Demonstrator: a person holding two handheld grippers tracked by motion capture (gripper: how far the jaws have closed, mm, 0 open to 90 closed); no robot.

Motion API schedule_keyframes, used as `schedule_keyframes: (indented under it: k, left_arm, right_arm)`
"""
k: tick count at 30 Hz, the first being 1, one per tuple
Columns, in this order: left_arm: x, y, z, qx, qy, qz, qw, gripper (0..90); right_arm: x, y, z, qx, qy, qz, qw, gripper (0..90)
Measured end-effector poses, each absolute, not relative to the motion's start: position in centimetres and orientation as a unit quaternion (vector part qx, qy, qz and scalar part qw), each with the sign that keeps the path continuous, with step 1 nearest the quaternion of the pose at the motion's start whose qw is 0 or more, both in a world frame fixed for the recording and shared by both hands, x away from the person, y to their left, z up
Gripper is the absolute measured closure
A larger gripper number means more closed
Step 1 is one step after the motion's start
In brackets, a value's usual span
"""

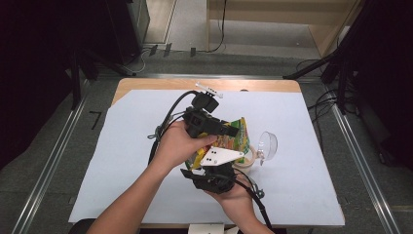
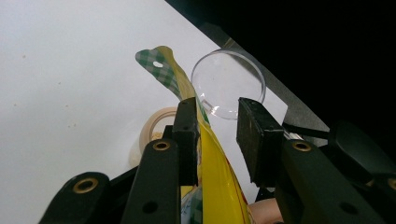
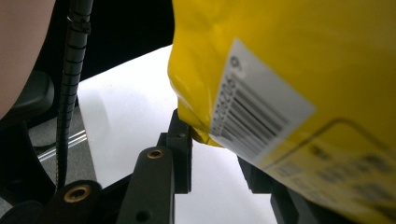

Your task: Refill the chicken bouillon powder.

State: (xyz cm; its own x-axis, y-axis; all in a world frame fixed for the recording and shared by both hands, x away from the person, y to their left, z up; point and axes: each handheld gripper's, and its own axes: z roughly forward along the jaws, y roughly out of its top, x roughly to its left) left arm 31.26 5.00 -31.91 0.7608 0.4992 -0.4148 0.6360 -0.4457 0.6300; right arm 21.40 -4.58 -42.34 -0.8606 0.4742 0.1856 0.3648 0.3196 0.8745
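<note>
Yellow snack bag (image 1: 233, 139) hangs tilted between both tongs above a small beige cup (image 1: 245, 163), mouth angled down, likely for pouring into it. Left tongs (image 2: 215, 126) have the bag's top between the jaws, against one pad with a gap at the other, so grip unclear; right tongs (image 3: 212, 156) clamp its bottom corner. Clear lid (image 2: 229, 84) lies on the table (image 1: 302, 161) just beyond the left tongs, likely set aside.

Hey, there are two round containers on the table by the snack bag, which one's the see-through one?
The clear cup, lying on its side to the right of the yellow bag. The other, the cream-coloured cup, is opaque and sits right beside the bag.
</note>
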Motion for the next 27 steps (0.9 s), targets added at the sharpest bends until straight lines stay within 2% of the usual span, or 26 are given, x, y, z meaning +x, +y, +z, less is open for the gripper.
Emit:
schedule_keyframes:
  k: [13, 27]
  left_arm:
    - [31.86, 5.46, -31.56, 0.838, 0.341, -0.089, 0.417, 69.5]
    - [31.6, 4.93, -31.86, 0.849, 0.333, -0.081, 0.402, 69.5]
  right_arm:
    - [22.01, -4.35, -41.77, 0.253, 0.815, 0.519, 0.056, 69.6]
    - [21.79, -4.23, -42.28, 0.258, 0.813, 0.519, 0.047, 69.5]
